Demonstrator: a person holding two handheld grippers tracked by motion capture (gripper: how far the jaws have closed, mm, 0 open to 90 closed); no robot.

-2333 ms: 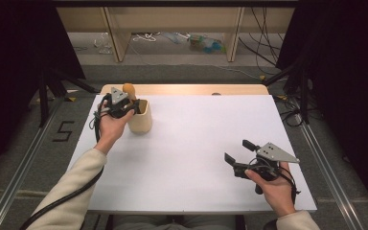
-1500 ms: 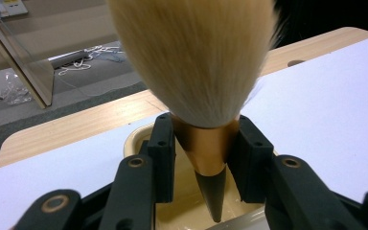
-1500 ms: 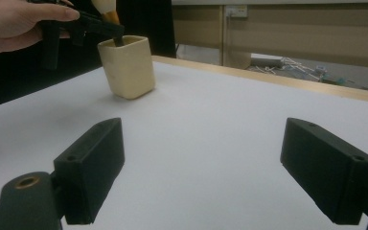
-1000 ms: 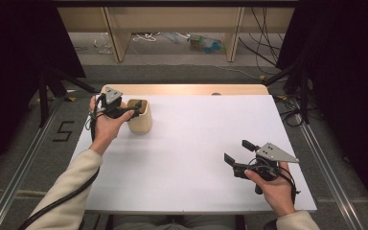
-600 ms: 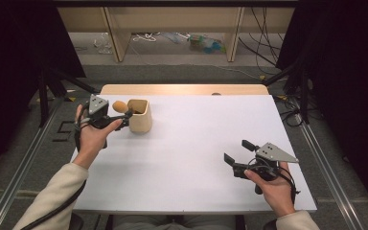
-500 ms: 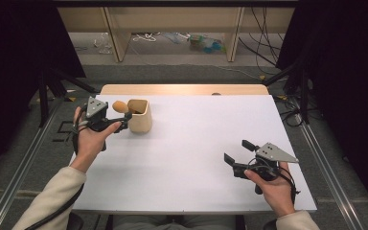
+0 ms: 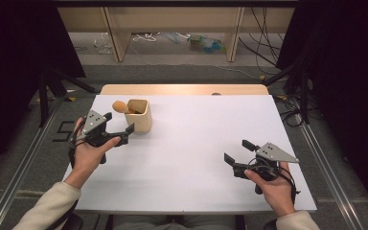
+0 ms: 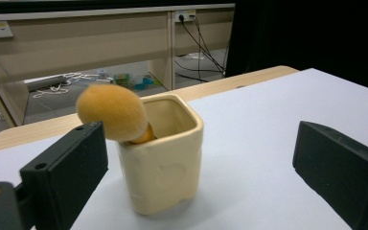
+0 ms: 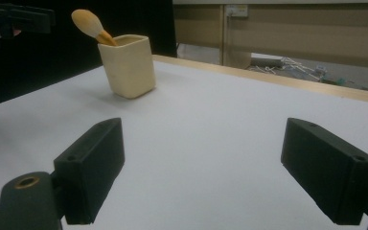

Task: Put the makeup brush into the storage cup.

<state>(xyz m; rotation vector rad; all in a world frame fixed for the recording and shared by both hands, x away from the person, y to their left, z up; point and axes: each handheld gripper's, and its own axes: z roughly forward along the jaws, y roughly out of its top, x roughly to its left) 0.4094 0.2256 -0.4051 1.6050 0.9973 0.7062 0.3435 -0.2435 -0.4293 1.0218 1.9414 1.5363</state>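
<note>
My left claw point(image 7: 120, 128) hangs spread and empty just beside the cream cup point(image 7: 139, 115), which stands upright near the white surface's point(image 7: 196, 143) far left corner. Its own view shows the brush's point(image 8: 111, 111) fluffy orange head leaning over the rim (handle hidden inside). My right claw point(image 7: 238, 154), spread too, rests well apart.

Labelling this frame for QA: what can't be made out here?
- Brush: handle hidden inside the cream cup in all views; the head is blurred in the left gripper view.
- Left gripper: jaw tips run off the bottom edge of its own view.
- Clutter on the floor: too small to identify, high view.
</note>
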